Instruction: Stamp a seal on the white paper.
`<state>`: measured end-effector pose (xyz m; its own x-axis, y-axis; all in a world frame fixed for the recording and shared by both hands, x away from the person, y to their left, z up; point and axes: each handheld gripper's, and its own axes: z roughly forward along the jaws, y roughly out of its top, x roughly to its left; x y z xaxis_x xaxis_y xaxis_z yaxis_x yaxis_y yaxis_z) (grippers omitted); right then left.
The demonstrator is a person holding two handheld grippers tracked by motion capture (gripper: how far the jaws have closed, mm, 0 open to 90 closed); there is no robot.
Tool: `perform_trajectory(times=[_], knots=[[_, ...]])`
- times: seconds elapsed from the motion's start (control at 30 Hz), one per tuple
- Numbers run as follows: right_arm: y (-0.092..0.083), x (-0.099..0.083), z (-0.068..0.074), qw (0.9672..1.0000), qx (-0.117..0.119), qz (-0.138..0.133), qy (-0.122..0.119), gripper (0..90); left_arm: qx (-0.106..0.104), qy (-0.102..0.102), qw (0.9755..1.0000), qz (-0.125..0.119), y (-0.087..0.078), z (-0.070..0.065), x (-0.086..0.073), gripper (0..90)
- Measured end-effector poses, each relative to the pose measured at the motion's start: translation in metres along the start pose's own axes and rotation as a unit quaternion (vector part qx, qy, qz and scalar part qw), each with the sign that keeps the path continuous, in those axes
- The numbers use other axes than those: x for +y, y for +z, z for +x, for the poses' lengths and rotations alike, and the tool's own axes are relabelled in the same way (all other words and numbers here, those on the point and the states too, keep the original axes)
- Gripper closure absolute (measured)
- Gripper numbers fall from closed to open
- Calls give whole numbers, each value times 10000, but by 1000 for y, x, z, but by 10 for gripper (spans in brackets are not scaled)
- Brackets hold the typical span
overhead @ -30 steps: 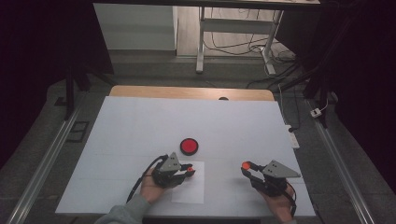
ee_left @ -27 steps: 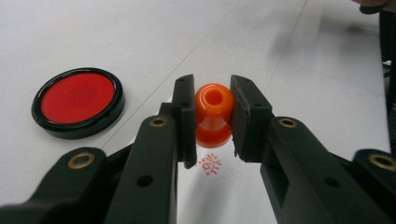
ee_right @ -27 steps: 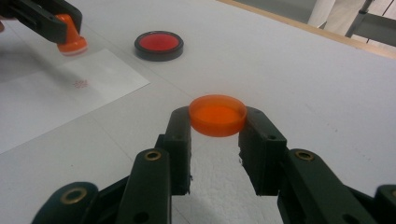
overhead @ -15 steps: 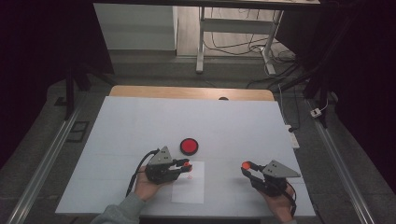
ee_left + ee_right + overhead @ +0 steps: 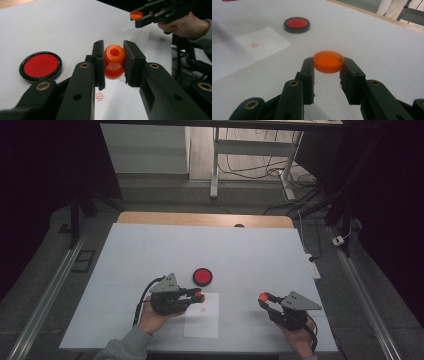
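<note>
My left gripper [image 5: 199, 296] [image 5: 114, 62] is shut on an orange knob-shaped stamp [image 5: 114, 61], held just above a white sheet of paper [image 5: 202, 320]. A small red stamped mark [image 5: 99, 96] [image 5: 255, 45] shows on the sheet below the stamp. A round red ink pad in a black case [image 5: 202, 276] [image 5: 40, 65] lies open just beyond the sheet. My right gripper [image 5: 263, 297] [image 5: 328, 68] is shut on a shallow orange cap [image 5: 328, 61] and hovers over the table to the right of the sheet.
The white table top [image 5: 250, 255] has free room to the back and the sides. A wooden strip [image 5: 200, 219] runs along its far edge. The floor beyond holds desk legs and cables [image 5: 260, 165]. The sheet lies near the front edge.
My left gripper has lifted with the stamp and drawn back to the left, off the paper. The right gripper has kept still.
</note>
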<state>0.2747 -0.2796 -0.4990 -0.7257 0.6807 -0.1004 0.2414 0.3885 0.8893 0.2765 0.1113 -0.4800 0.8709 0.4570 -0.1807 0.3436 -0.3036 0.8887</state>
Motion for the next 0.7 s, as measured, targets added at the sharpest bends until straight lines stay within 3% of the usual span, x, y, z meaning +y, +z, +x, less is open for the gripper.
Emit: perform_trajectory(times=[0.4, 0.7], knots=[[2, 0, 0, 10000, 12, 15, -10, 644, -56, -120, 9999, 65, -11, 6, 4, 718], [3, 0, 1, 10000, 26, 32, -5, 644, -89, -130, 9998, 91, -9, 6, 6, 718]])
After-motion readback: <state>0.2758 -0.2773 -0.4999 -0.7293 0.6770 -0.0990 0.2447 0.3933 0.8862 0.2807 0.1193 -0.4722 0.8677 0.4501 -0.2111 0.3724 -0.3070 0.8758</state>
